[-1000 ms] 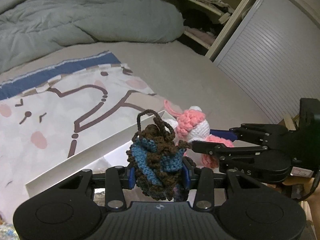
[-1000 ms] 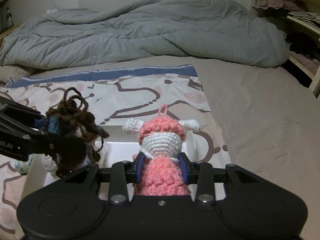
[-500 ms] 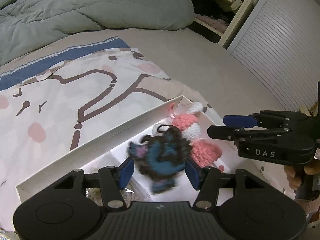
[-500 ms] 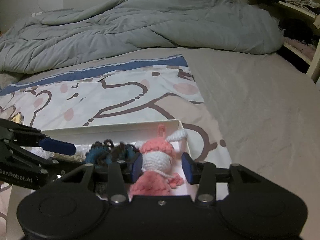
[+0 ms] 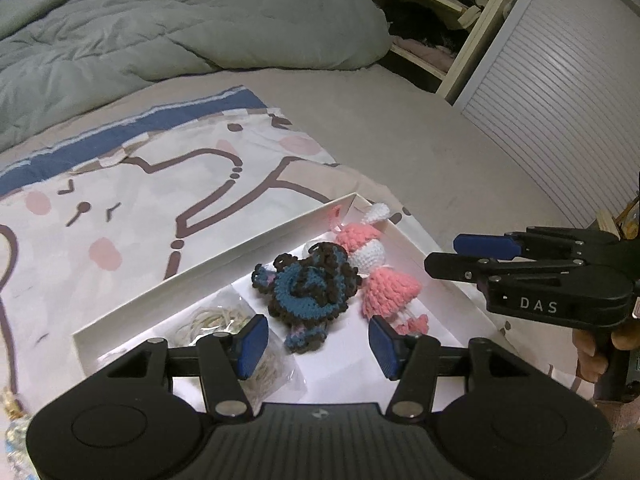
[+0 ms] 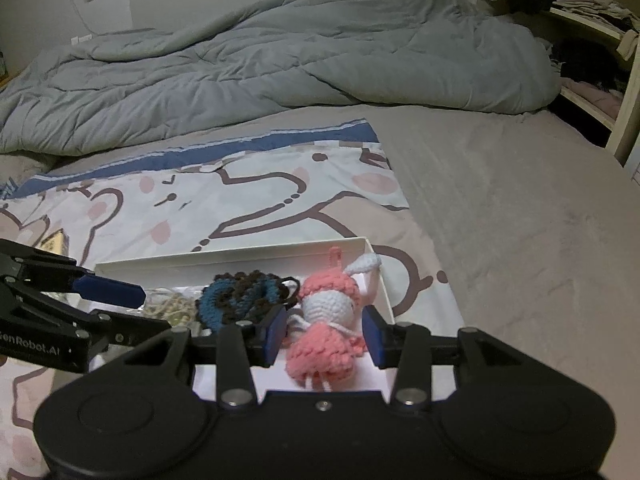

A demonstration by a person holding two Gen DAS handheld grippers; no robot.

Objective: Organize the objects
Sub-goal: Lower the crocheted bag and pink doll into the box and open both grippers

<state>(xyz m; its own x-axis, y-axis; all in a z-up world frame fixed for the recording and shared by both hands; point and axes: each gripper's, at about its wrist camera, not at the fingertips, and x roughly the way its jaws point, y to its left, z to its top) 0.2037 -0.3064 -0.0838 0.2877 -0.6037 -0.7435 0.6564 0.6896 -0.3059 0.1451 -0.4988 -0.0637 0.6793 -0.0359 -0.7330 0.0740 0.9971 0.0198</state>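
Observation:
A brown-and-blue crochet piece [image 5: 308, 288] lies flat in the shallow white box [image 5: 240, 256]. Just right of it, touching, lies a pink-and-white crochet doll [image 5: 376, 264]. My left gripper [image 5: 316, 338] hovers open just before the crochet piece, its blue pads clear of it. In the right wrist view my right gripper [image 6: 324, 332] stands open over the doll [image 6: 328, 308], with a gap at each pad. The crochet piece [image 6: 240, 300] sits left of it. Each gripper shows in the other's view: the right gripper [image 5: 444, 256] at the right, the left gripper [image 6: 148, 310] at the left.
A clear bag of pale rubber bands [image 5: 224, 328] lies in the box's left part. The box rests on a cartoon-print blanket [image 5: 120, 208] on a bed. A grey duvet [image 6: 280, 64] is heaped at the back. Open shelves [image 5: 432, 12] and a slatted door [image 5: 560, 88] stand to the right.
Both grippers let go: the crochet piece dropped from the left one and the doll from the right one, and both now lie in the box. Both pairs of fingers have spread apart.

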